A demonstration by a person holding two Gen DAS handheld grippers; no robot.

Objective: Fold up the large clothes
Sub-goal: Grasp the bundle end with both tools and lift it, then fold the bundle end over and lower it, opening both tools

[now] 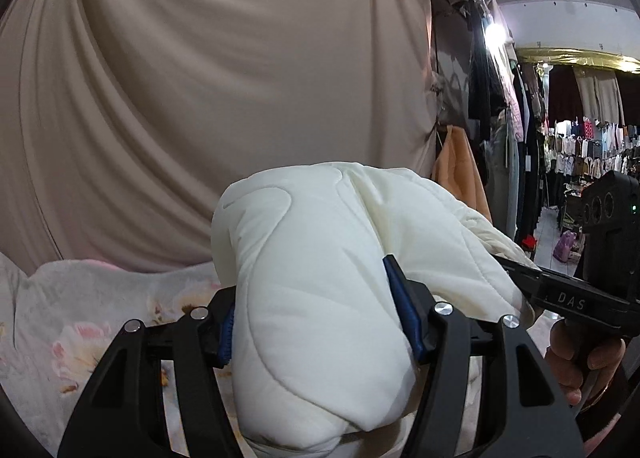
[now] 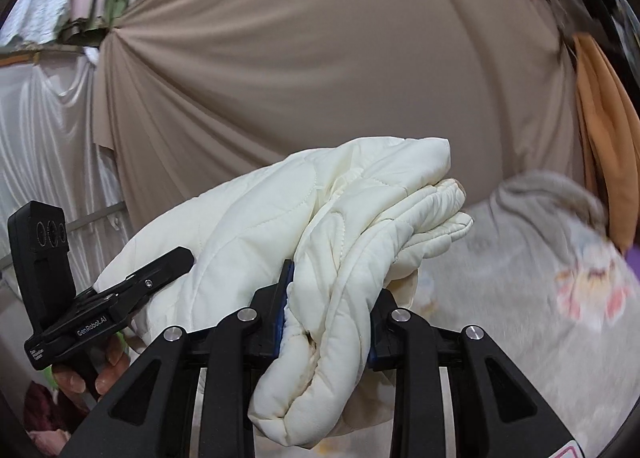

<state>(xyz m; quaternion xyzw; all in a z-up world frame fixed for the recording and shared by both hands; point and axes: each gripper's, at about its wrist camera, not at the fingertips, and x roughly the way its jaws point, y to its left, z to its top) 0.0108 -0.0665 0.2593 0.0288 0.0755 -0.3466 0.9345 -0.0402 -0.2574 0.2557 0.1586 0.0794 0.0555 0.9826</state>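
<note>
- Both sets of jaws clamp the cream quilted jacket (image 1: 320, 298): left gripper (image 1: 320, 322), right gripper (image 2: 328, 318).
- Jacket's bunched, lifted above the floral bed (image 2: 520, 278), curtain at 12 o'clock.
- Mid-fold, I'd guess; next, lay it flat.

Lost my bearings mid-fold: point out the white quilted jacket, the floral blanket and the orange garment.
white quilted jacket (image 1: 320, 258): left wrist view, bunched padded body.
floral blanket (image 2: 540, 278): right wrist view, bare flowered patch.
orange garment (image 2: 604, 138): right wrist view, hanging folds.

A beige draped curtain (image 1: 208, 90) fills the back. At three o'clock, racks of hanging clothes (image 1: 592, 150) line a shop aisle under a bright lamp (image 1: 495, 32).
</note>
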